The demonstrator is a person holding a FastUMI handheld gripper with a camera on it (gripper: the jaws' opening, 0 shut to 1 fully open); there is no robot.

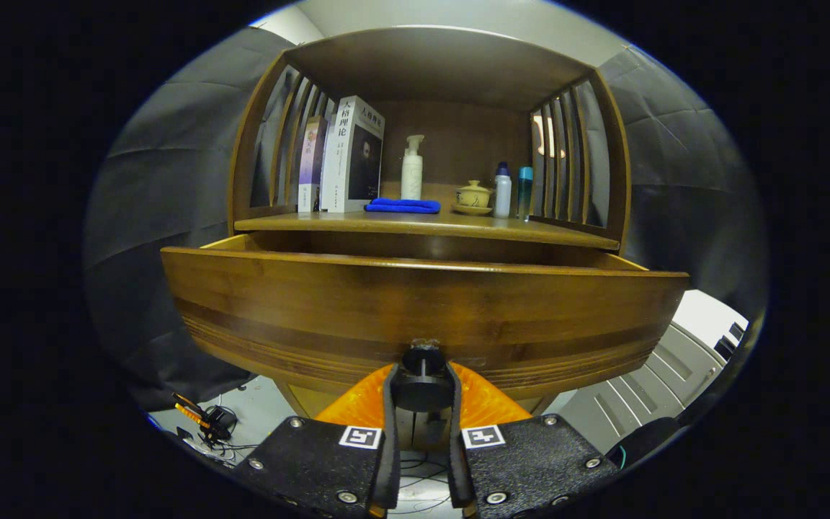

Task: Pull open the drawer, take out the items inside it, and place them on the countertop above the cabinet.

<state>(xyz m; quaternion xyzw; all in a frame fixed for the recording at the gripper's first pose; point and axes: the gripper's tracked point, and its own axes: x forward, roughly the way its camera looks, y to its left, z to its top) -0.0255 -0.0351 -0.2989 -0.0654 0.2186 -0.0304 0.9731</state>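
My gripper [422,389] has its jaws pinching the drawer knob [422,378] at the bottom centre of the drawer [415,306], which stands pulled out; its inside is hidden. I judge it stiff, heavy wood. Above the drawer, left to right: books [346,155], blue cloth [403,206], pump bottle [412,169], lidded cup [472,194], two bottles [512,191].
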